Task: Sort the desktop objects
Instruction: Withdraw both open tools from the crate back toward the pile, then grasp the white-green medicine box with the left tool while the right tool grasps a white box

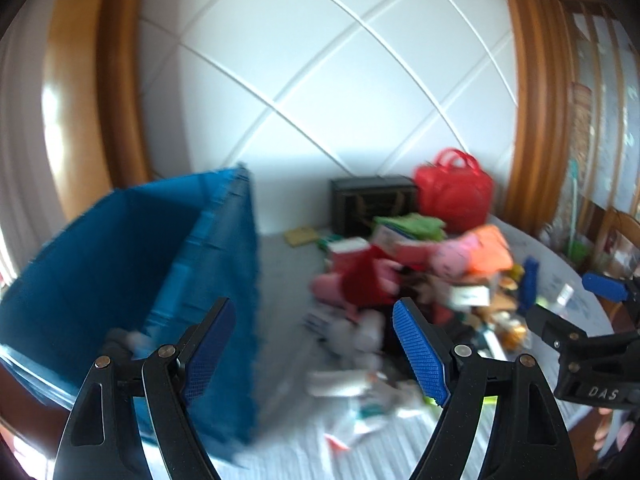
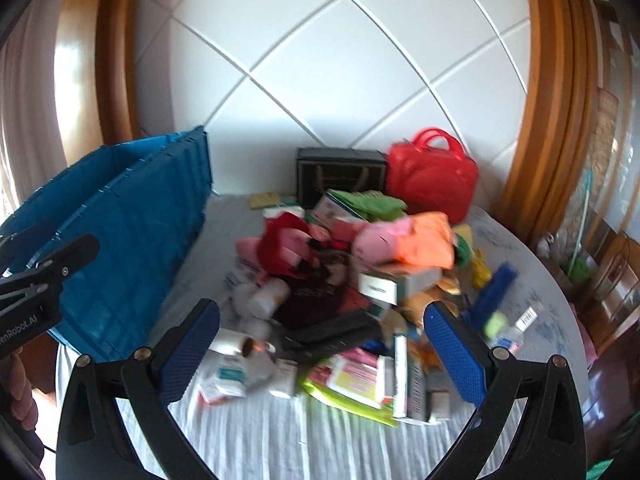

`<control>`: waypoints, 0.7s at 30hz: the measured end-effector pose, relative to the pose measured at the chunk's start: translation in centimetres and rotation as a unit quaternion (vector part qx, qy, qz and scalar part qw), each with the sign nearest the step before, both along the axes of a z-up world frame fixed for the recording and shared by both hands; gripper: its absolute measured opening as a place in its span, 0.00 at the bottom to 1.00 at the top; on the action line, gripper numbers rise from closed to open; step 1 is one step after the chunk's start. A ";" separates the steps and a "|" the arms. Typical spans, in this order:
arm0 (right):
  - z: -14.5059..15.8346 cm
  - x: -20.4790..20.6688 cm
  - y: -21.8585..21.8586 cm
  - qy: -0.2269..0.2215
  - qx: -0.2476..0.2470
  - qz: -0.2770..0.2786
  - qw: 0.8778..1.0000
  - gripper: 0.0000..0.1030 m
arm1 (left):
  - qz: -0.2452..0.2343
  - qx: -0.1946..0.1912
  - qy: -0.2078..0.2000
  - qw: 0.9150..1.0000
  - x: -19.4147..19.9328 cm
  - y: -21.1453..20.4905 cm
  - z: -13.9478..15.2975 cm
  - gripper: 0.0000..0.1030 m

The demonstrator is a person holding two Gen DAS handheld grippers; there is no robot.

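A blurred heap of desktop things lies on the cloth-covered table point(image 2: 280, 440). It holds a pink plush point(image 2: 380, 240), orange cloth point(image 2: 428, 244), red fabric point(image 2: 280, 248), green cloth point(image 2: 372, 200), a white bottle point(image 2: 268, 296), a flat black item point(image 2: 332, 332) and small cartons point(image 2: 228, 380). My right gripper point(image 2: 324, 352) stands open above the heap's near side, nothing between its pads. My left gripper point(image 1: 316, 344) is open too and holds nothing, at the corner of the blue crate point(image 1: 140, 260) with the heap point(image 1: 400, 264) ahead. One of the right gripper's pads point(image 1: 604, 286) shows at the right edge of the left wrist view.
The blue crate point(image 2: 120, 220) stands at the table's left. A black box point(image 2: 340, 176) and a red handbag point(image 2: 432, 180) sit at the back against the white panelled wall. A blue object point(image 2: 496, 288) lies right of the heap. A hand point(image 2: 20, 380) shows at the far left.
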State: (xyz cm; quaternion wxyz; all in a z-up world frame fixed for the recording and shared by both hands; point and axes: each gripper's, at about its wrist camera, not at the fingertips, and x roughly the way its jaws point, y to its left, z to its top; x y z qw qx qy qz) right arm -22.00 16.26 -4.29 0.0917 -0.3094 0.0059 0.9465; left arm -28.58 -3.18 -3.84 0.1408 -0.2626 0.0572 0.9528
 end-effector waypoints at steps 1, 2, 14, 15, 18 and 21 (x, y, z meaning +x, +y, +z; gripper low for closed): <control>-0.5 0.5 1.5 -0.006 -0.002 -0.002 1.000 1.00 | -0.003 -0.001 -0.007 1.000 0.3 1.5 -0.6 0.79; -1.2 0.9 2.7 -0.013 -0.003 -0.001 1.000 1.00 | -0.002 -0.002 -0.015 1.000 0.4 2.6 -1.3 0.79; -9.4 1.5 9.9 -0.101 -0.053 -0.006 0.993 1.00 | 0.030 -0.059 -0.131 0.989 0.2 7.1 -11.6 0.79; -10.2 1.2 9.8 -0.108 -0.055 -0.006 0.993 1.00 | 0.032 -0.060 -0.139 0.988 0.0 6.8 -12.3 0.79; -12.3 0.2 9.0 -0.130 -0.064 -0.011 0.989 1.00 | 0.036 -0.065 -0.161 0.984 -1.1 5.9 -14.8 0.79; -14.5 -1.0 7.8 -0.154 -0.071 -0.008 0.985 1.00 | 0.032 -0.065 -0.179 0.981 -2.2 5.4 -17.0 0.79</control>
